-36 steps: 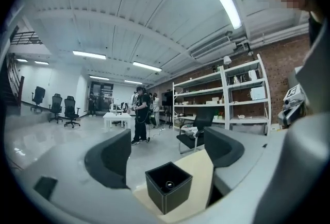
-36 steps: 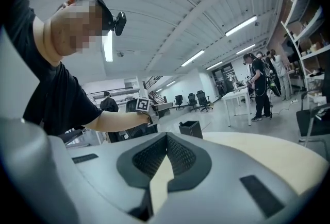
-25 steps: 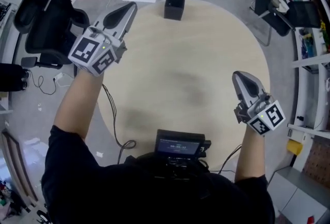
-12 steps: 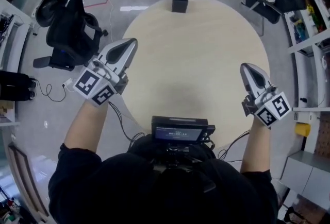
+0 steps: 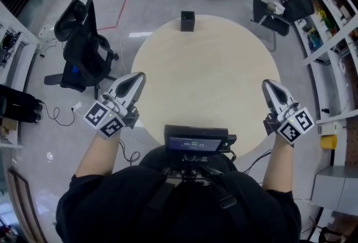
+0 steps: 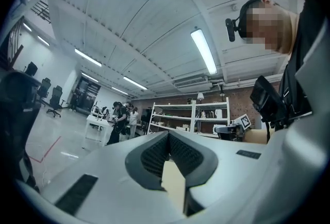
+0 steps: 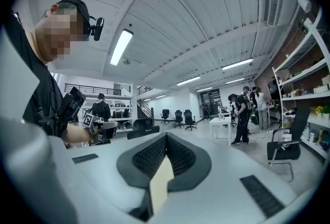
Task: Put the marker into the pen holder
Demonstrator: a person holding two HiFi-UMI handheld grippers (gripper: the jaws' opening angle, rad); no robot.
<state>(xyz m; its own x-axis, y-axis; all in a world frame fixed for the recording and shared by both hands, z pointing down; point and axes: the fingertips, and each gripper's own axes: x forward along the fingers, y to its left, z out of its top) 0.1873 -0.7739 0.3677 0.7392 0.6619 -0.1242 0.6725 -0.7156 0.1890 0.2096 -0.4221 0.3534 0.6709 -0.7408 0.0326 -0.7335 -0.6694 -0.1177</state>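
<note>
The black square pen holder [image 5: 187,20] stands at the far edge of the round beige table [image 5: 207,74]. No marker shows in any view. My left gripper [image 5: 136,77] hangs at the table's near left edge, jaws shut with nothing between them. My right gripper [image 5: 271,86] is over the table's near right edge, also shut and empty. In the left gripper view the gripper [image 6: 167,138] points up toward the ceiling and shelves, pads touching. The right gripper view shows the other gripper [image 7: 166,140] the same way, pads together.
A black office chair [image 5: 84,46] stands left of the table, another chair [image 5: 278,10] at the back right. Shelving [image 5: 330,18] lines the right side. A screen device [image 5: 196,141] sits on my chest. Cables [image 5: 59,113] lie on the floor at left. People stand far behind.
Both grippers have drawn back toward me, to the table's near edge, the left one down from over the far left. The head view has risen, so table and pen holder look smaller.
</note>
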